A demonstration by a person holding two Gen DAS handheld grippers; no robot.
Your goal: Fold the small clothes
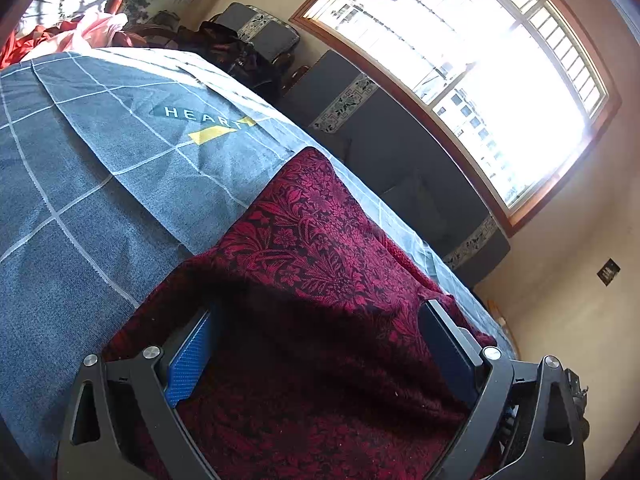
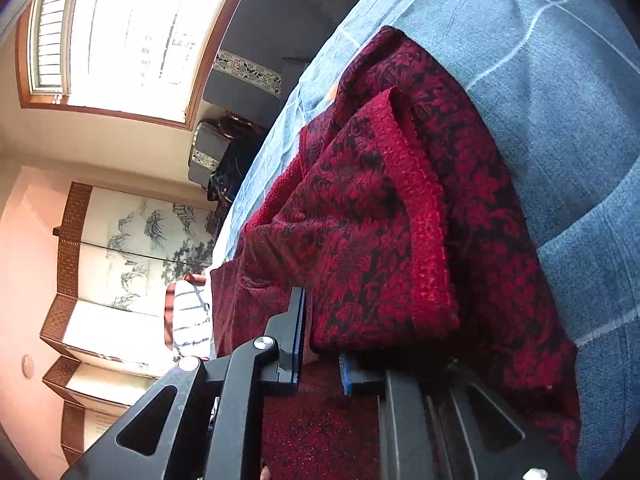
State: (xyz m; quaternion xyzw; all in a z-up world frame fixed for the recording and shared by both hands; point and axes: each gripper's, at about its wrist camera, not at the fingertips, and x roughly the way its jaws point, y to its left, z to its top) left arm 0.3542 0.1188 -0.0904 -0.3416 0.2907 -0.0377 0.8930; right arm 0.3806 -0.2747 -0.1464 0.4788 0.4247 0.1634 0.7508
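Observation:
A dark red garment [image 1: 312,240] with a black floral pattern lies on the blue checked bedspread [image 1: 80,200]. My left gripper [image 1: 320,320] is open, its blue-padded fingers [image 1: 188,364] spread wide over the cloth, which bulges up between them. In the right wrist view the same garment [image 2: 460,200] lies partly folded, with a folded flap [image 2: 380,220] on top. My right gripper [image 2: 320,332] is shut on the lower edge of that flap.
The bed edge runs close to the garment's far side. Beyond it stand dark cabinets [image 1: 392,152] under a bright window [image 1: 480,72]. Pink and red bedding [image 1: 72,28] lies at the head of the bed. A folding screen [image 2: 120,260] stands by the wall.

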